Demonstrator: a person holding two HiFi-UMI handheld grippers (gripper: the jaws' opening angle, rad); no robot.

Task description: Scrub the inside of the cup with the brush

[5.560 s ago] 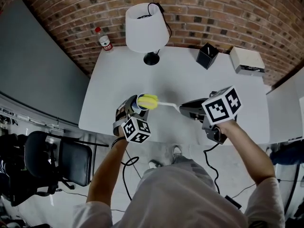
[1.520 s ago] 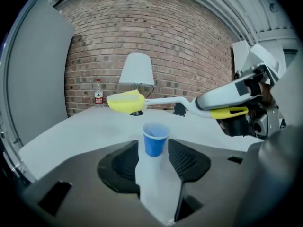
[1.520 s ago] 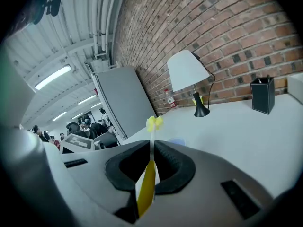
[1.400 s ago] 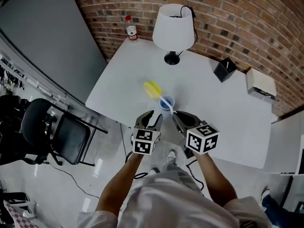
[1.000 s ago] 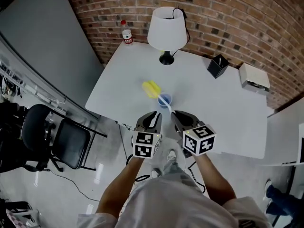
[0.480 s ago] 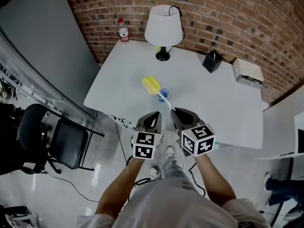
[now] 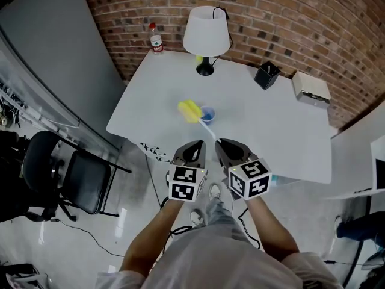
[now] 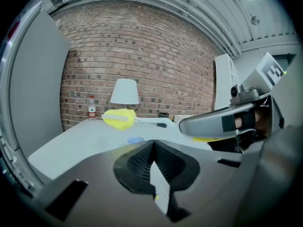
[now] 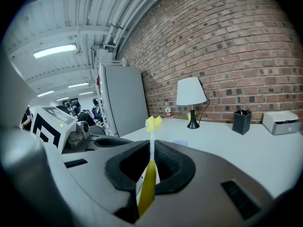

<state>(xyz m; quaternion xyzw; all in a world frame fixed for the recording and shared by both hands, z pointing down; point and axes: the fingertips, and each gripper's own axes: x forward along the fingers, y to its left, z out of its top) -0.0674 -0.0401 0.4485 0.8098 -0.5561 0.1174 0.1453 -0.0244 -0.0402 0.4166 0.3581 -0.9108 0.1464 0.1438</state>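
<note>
Head view first: a person stands at the near edge of a white table [image 7: 271, 125] with tongs in each hand. The right tongs [image 7: 221, 143] are clamped on the tail of the brush [image 7: 189, 110]. Its yellow sponge head reaches out just left of the small blue cup [image 7: 208, 113]; I cannot tell whether it touches the rim. The left tongs [image 7: 195, 144] are pressed together on nothing, short of the cup. Further back stand a lamp [image 7: 206, 32], a bottle [image 7: 156, 39], a black pen pot [image 7: 265, 75] and a white box [image 7: 311, 89], all well apart from the work. A chair [image 7: 60, 185] waits off the table's left side.

Left gripper view: the left tongs [image 8: 153, 143] meet pad to pad and are empty. Beyond them the brush [image 8: 118, 118] hangs above the cup [image 8: 135, 139], which stands alone and unheld.

Right gripper view: the right tongs [image 9: 151, 148] pinch the handle's yellow grip, and a thin white shaft runs out to the head of the brush [image 9: 152, 123].

The cup looks light and likely to skate or tip under scrubbing, so I'd steady it by its wall with the free tongs. The sponge should squash easily, and gripped so far back the slim shaft may wobble. Nothing blocks the way
</note>
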